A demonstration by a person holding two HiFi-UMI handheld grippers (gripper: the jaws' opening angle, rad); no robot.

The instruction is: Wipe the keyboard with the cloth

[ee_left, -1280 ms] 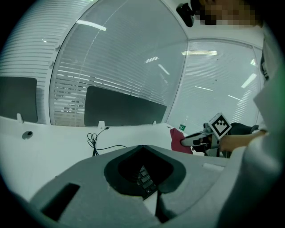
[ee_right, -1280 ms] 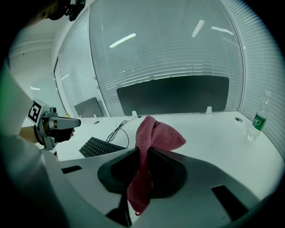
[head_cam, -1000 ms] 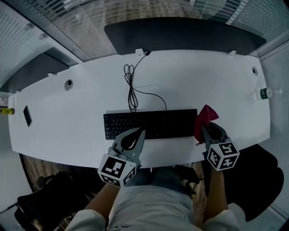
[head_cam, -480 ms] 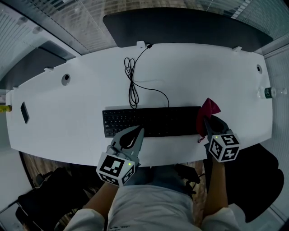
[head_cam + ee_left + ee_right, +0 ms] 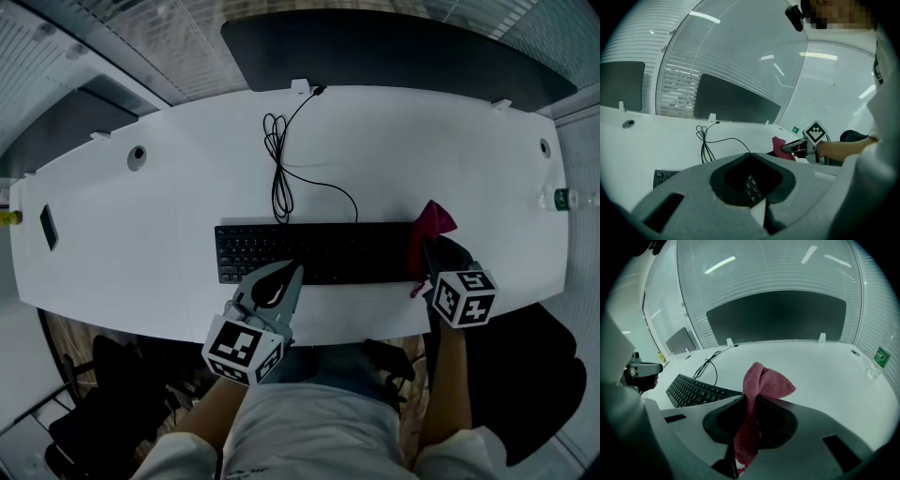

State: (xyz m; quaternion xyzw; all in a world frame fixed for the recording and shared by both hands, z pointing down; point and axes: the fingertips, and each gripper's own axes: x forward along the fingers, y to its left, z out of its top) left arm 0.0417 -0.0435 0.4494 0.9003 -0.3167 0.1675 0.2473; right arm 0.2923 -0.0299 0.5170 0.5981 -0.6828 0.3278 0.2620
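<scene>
My right gripper (image 5: pixel 427 251) pinched the red cloth (image 5: pixel 429 225) at the 3 o'clock end of the keyboard (image 5: pixel 319 251), hiding that edge. My left gripper (image 5: pixel 291 274), closed and empty, covered keys near 6 o'clock.

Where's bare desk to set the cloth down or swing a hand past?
Free: the white desk left of the keyboard, up to the phone; and the stretch behind the cloth towards the bottle. Crowded: behind the keyboard, where its cable loops.
</scene>
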